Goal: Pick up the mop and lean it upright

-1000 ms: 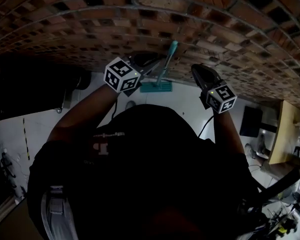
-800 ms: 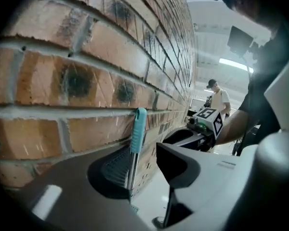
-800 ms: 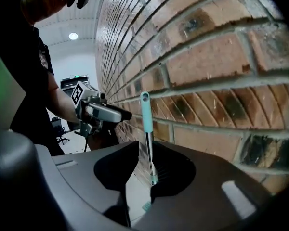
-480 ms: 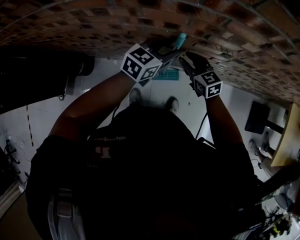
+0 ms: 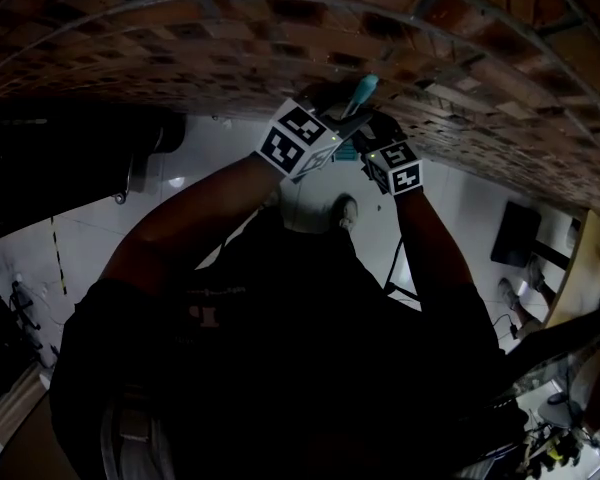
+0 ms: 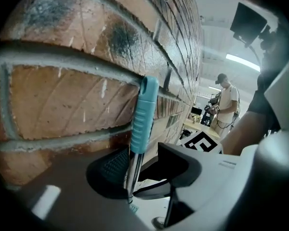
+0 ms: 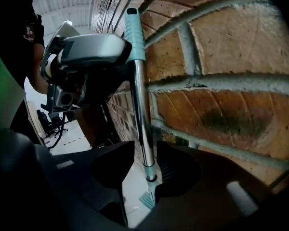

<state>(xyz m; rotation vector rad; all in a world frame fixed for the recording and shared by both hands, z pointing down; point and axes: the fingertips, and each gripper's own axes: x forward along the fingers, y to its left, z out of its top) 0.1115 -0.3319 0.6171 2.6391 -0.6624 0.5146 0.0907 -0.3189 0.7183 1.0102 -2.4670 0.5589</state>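
The mop stands upright against the brick wall (image 6: 72,95). Its teal grip (image 6: 144,114) tops a metal pole (image 7: 142,114), and the teal mop head (image 7: 148,199) rests on the floor far below. My left gripper (image 6: 144,170) is open; its jaws have just been opening, and the pole stands between them, close by the left pad (image 6: 113,165). My right gripper (image 7: 144,165) is open too, also just opened, with the pole between its jaws lower down. In the head view both grippers, left (image 5: 342,120) and right (image 5: 373,136), meet at the teal grip (image 5: 361,94).
The brick wall (image 5: 180,48) fills the space ahead. A dark bulky object (image 5: 70,158) stands on the white floor at the left, and a wooden table (image 5: 580,258) at the right. A person (image 6: 226,105) stands far along the wall.
Both grippers have drawn close together at the top of the mop handle. The wall and the handle look nearer to the head camera than before.
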